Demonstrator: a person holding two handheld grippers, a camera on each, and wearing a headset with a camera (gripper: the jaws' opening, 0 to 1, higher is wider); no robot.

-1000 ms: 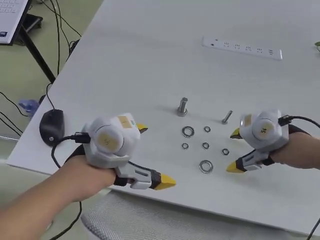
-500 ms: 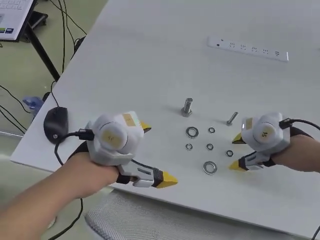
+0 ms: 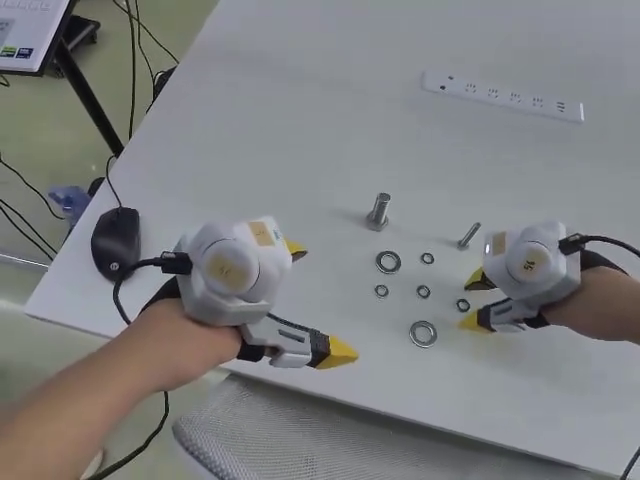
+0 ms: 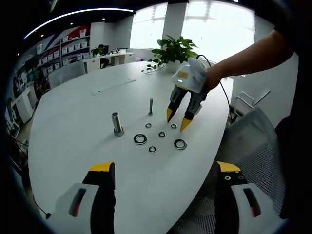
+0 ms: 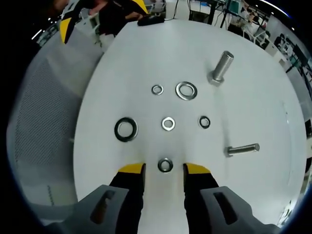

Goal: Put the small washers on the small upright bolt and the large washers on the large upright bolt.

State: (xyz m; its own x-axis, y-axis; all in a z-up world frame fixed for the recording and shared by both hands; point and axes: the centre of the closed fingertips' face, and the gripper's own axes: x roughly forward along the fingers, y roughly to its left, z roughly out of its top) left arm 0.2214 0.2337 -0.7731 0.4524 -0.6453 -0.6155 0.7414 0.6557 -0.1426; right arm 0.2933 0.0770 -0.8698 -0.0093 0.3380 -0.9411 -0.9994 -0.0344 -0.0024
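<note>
Narrowed since a second ago, the jaws of my right gripper (image 5: 165, 168) are straddling a small silver metal washer (image 5: 165, 165) without touching it, while my left gripper (image 4: 164, 166) is hovering wide open.

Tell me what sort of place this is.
Probably an open-plan office or lab: a white table carrying a power strip and computer mouse, a potted plant near it, shelves along the far wall.

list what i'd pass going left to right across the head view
black computer mouse → left gripper, white with yellow-tipped jaws → large upright steel bolt → large flat steel washer, the nearer of the two → right gripper
</note>
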